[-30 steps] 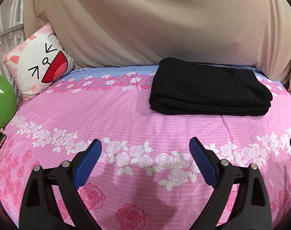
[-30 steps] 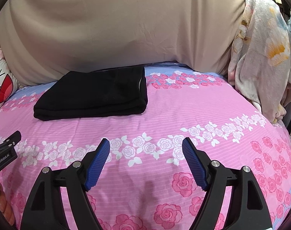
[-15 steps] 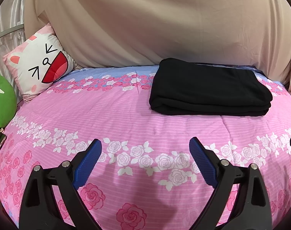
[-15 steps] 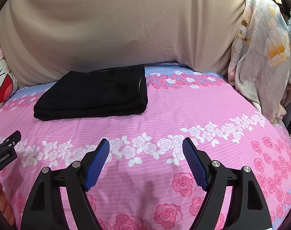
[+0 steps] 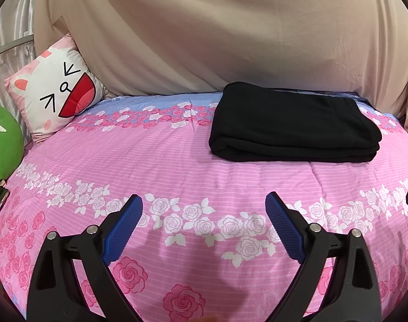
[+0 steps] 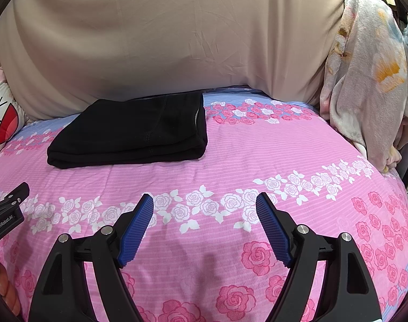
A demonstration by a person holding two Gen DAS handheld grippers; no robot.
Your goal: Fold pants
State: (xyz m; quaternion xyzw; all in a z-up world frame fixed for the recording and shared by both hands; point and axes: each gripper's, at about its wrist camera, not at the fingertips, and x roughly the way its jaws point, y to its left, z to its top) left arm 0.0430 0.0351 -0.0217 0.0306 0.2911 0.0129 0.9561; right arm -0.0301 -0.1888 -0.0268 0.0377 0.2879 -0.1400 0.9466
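The black pants [image 5: 292,123] lie folded in a neat rectangle at the far side of the pink rose bedspread [image 5: 177,161], near the beige backdrop. They also show in the right wrist view [image 6: 134,131], far left. My left gripper [image 5: 204,201] is open and empty, hovering over the bedspread well short of the pants. My right gripper [image 6: 204,198] is open and empty, to the right of the pants and nearer than them. The left gripper's tip [image 6: 13,196] shows at the right view's left edge.
A cat-face cushion [image 5: 56,94] and a green plush [image 5: 2,150] sit at the bed's left. A floral blanket [image 6: 365,80] hangs at the right. A beige sheet [image 5: 217,32] covers the back.
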